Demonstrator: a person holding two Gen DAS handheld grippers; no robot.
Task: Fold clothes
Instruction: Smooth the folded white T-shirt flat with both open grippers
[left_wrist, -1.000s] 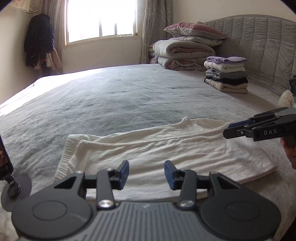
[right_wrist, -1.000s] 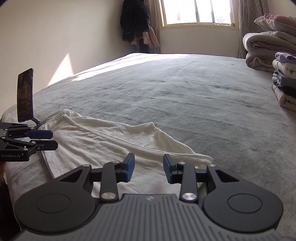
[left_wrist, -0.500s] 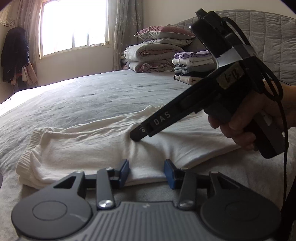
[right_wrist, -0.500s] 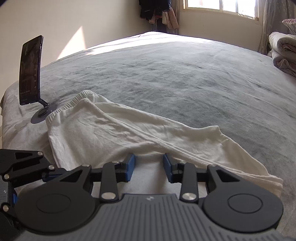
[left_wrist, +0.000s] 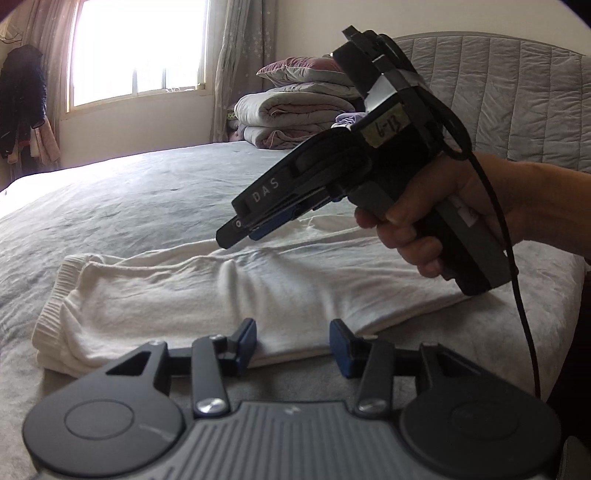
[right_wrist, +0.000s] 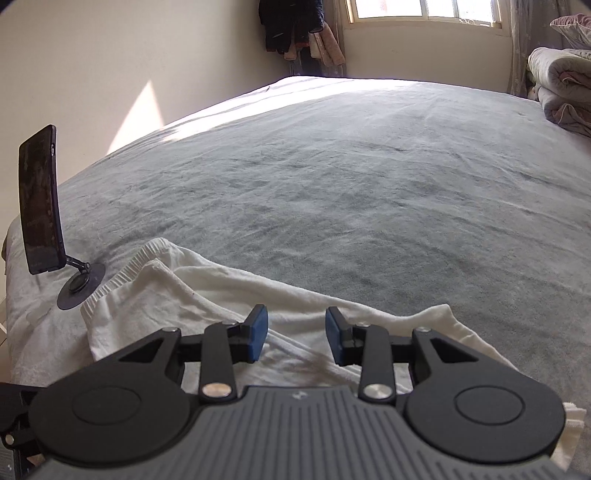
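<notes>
A white garment (left_wrist: 166, 288) lies folded lengthwise on the grey bed (left_wrist: 129, 199), with its ribbed hem to the left. My left gripper (left_wrist: 293, 341) sits low at the garment's near edge. Its jaws are opening, and only that edge shows in the gap between the blue pads (left_wrist: 247, 338), unpinched. A hand (left_wrist: 424, 221) holds my right gripper (left_wrist: 236, 236) above the middle of the cloth. In the right wrist view the right gripper (right_wrist: 295, 334) stands open over the garment (right_wrist: 207, 291), with nothing gripped.
A phone on a small stand (right_wrist: 38, 199) stands on the bed just left of the ribbed hem. Folded quilts and a pillow (left_wrist: 295, 110) are piled by the padded headboard (left_wrist: 517, 92). Dark coats (left_wrist: 22, 103) hang in the corner by the window.
The right gripper has swung in from the right and now hovers over the garment's middle. The left gripper has come lower and closer to the garment's near edge.
</notes>
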